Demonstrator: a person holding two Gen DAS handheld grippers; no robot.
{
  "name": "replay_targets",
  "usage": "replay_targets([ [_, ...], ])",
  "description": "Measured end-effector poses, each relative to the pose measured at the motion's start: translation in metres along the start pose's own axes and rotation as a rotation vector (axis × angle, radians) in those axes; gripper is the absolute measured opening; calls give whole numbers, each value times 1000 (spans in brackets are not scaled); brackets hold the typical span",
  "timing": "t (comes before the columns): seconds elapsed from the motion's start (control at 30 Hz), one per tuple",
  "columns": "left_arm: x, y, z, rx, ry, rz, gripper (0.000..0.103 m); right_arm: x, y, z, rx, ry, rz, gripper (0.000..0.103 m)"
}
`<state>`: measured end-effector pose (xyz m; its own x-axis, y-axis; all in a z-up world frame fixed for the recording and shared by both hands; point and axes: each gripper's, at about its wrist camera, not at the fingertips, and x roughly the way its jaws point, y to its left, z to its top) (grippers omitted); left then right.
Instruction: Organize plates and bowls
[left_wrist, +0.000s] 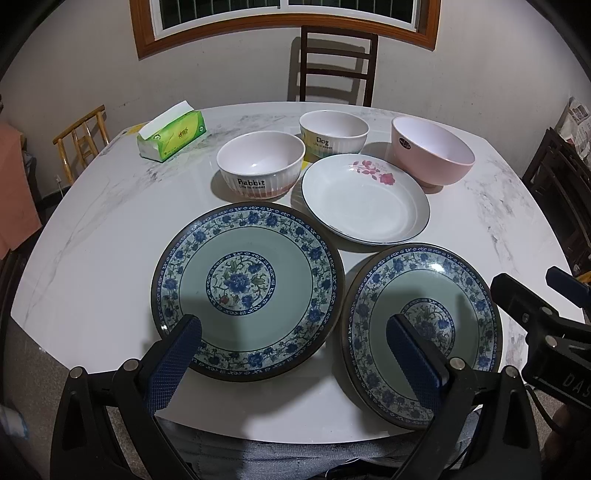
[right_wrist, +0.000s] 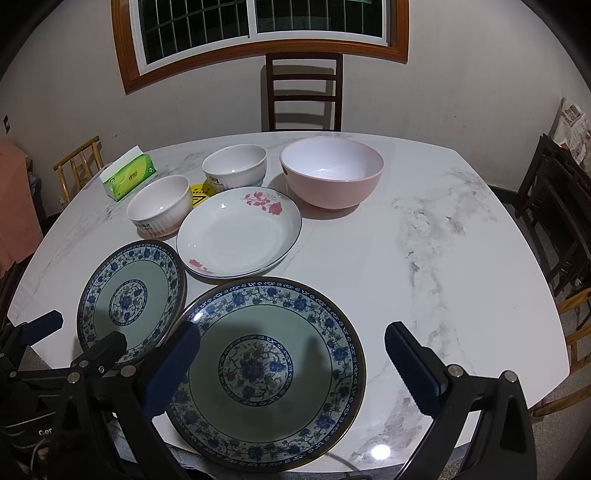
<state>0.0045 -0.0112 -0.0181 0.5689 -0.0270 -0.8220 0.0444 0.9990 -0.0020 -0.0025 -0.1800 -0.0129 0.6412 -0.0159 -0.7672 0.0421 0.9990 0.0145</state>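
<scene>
Left wrist view: left gripper spread wide, holding nothing, hovering over the near edge of the marble table. Left blue-floral plate sits flat near the near edge; right blue-floral plate just beside it, its near rim overhanging the table edge, the two rims almost touching. White rose plate lies behind them, mid-table, rose print toward the far side. "Rabbit" bowl, "Dog" bowl and pink bowl stand upright in a row behind, openings up, lettering facing the near edge. Tissue pack at the far-left corner, long axis running roughly toward the far-right. Open tabletop along the left edge and the right edge. Right gripper enters from the right, over the right edge of the near plate; cannot tell its state from here.

Right wrist view: right gripper wide apart, empty, straddling the right blue-floral plate, fingers above it, contact unclear. Left blue-floral plate to the left, tilted look likely lens distortion. White rose plate behind, pink bowl far-centre. Large free area on the table's right half out to the right edge. Yellow sticker between the two lettered bowls.
</scene>
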Motion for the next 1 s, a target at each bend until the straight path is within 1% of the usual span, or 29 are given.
replay_targets([
  [0.43,3,2,-4,-6,2,-1,99,0,2,-1,0,-1,2,102],
  [0.53,4,6,-3,-13,6,-5,99,0,3,0,-3,-5,9,102],
  [0.6,4,11,-3,-23,11,-8,99,-1,5,0,-17,-19,31,102],
  [0.67,4,16,-1,-35,15,-11,94,-2,7,1,-31,-25,51,102],
  [0.73,5,22,0,-51,22,-16,92,-1,8,3,-34,-23,95,95],
  [0.77,5,27,1,-65,25,-19,91,1,9,4,-28,-12,127,93],
  [0.8,6,31,2,-76,26,-18,90,3,9,5,-22,-6,159,89],
  [0.83,6,37,2,-87,27,-14,86,6,9,6,-16,4,192,83],
  [0.87,6,41,3,-94,27,-12,83,10,10,7,-9,21,224,80],
  [0.93,7,51,5,-110,32,-21,79,17,13,10,-8,41,286,67],
  [0.97,8,59,6,-126,38,-30,76,22,16,11,-12,59,310,63],
  [1.0,9,65,7,-140,43,-35,73,26,19,12,-17,73,326,57],
])
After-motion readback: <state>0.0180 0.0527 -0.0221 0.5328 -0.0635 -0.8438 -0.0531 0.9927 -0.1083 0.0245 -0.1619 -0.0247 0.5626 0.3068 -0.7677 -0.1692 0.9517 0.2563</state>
